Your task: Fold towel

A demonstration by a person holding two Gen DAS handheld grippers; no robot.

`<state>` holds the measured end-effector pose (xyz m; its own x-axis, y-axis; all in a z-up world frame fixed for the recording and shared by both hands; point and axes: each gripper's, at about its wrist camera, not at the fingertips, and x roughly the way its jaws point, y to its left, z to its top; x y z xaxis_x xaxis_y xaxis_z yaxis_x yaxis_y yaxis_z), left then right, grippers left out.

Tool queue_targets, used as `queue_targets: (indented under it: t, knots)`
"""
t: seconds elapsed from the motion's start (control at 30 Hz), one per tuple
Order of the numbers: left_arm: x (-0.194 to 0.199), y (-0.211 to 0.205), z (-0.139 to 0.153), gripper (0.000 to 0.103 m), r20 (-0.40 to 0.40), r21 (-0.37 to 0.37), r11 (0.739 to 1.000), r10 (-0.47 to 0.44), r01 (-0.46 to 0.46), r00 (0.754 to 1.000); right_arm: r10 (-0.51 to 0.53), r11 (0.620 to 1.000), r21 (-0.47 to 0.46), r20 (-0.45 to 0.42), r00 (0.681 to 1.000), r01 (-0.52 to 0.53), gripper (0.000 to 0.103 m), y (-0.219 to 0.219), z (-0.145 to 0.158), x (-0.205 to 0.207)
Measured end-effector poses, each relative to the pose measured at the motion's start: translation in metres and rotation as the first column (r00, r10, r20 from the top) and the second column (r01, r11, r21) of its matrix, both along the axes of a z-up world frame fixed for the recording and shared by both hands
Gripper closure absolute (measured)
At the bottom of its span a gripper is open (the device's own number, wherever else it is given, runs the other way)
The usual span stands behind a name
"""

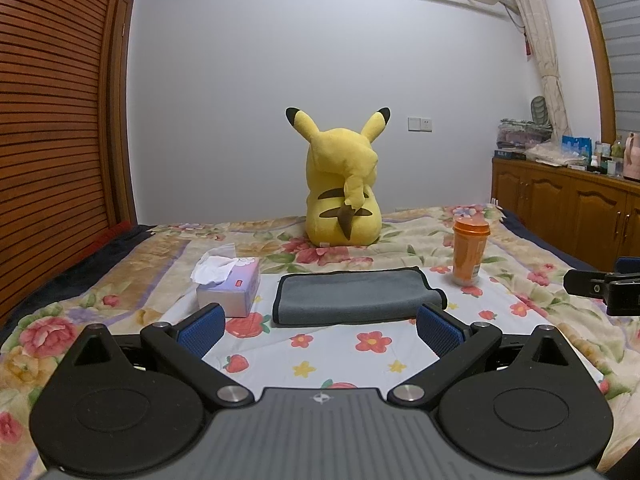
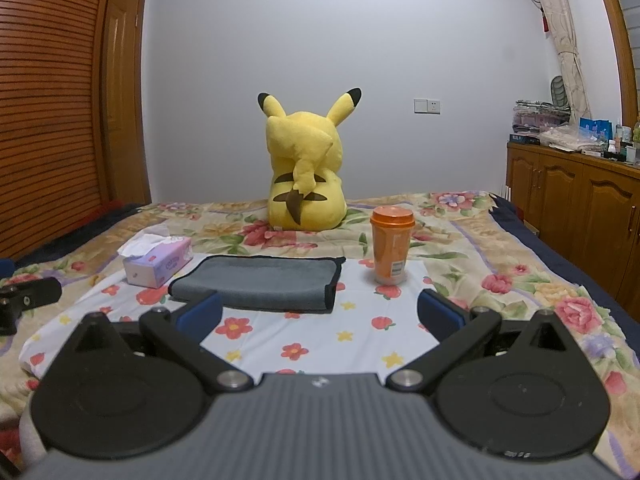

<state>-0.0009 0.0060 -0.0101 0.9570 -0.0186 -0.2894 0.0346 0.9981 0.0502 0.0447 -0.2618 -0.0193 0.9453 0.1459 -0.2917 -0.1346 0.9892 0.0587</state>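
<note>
A grey towel (image 1: 352,296) with a dark hem lies folded into a flat rectangle on a white flowered cloth (image 1: 344,356) on the bed. It also shows in the right wrist view (image 2: 260,284). My left gripper (image 1: 320,330) is open and empty, just in front of the towel and a little above the cloth. My right gripper (image 2: 320,316) is open and empty, in front of the towel's right end. The right gripper's side shows at the right edge of the left wrist view (image 1: 600,286).
A tissue box (image 1: 230,286) stands left of the towel. An orange lidded cup (image 1: 469,250) stands right of it. A yellow plush toy (image 1: 342,184) sits behind. A wooden cabinet (image 1: 568,208) with clutter runs along the right wall; a slatted wardrobe (image 1: 52,120) stands on the left.
</note>
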Motion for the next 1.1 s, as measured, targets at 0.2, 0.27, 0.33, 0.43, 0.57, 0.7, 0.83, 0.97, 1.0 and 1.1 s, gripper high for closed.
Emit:
queue_targets:
  t: [0.2,0.27,0.33,0.43,0.57,0.7,0.83,0.97,1.0,1.1]
  knots:
    - [0.0,-0.0001,0.0001,0.0,0.0,0.001,1.0,0.0,0.0,1.0,0.001,1.0,-0.002,0.0,1.0,-0.001,0.0,0.0001,0.0,0.0]
    - [0.0006,0.001,-0.0005,0.0,0.001,0.003,1.0,-0.001,0.001,1.0,0.001,1.0,-0.003,0.002,1.0,-0.001,0.0,-0.0001,0.0003,0.0001]
    - [0.0007,0.0017,-0.0009,0.0,0.002,0.006,1.0,-0.002,0.002,1.0,0.001,1.0,-0.003,0.001,1.0,-0.001,0.0,0.0002,0.0001,0.0002]
    - [0.0005,0.0014,-0.0011,0.0,0.001,0.005,1.0,-0.001,0.001,1.0,0.0,1.0,-0.002,0.001,1.0,0.0,0.0,0.0,0.0003,0.0003]
    - [-0.0005,0.001,-0.0008,0.0,0.003,0.006,1.0,-0.003,0.003,1.0,0.0,1.0,-0.002,0.001,1.0,0.0,0.0,0.0005,0.0002,0.0002]
    - [-0.0003,0.0006,-0.0006,0.0,0.002,0.01,1.0,-0.004,0.004,1.0,0.0,1.0,-0.002,0.001,1.0,0.0,0.0,0.0004,0.0004,0.0003]
    - [-0.0003,0.0004,-0.0006,0.0,0.003,0.009,1.0,-0.003,0.003,1.0,0.0,1.0,-0.002,0.001,1.0,0.0,0.0,0.0009,0.0002,-0.0002]
    - [-0.0004,0.0,-0.0006,0.0,0.003,0.009,1.0,-0.003,0.003,1.0,0.0,1.0,-0.002,0.001,1.0,0.0,0.0,0.0008,0.0002,-0.0001]
    - [-0.0004,0.0005,-0.0006,0.0,0.003,0.009,1.0,-0.003,0.003,1.0,0.0,1.0,-0.002,0.001,1.0,0.0,0.0,0.0011,0.0001,-0.0003]
    - [-0.0004,0.0004,-0.0005,0.0,0.003,0.009,1.0,-0.003,0.003,1.0,0.0,1.0,-0.002,0.001,1.0,0.0,0.0,0.001,0.0002,-0.0003]
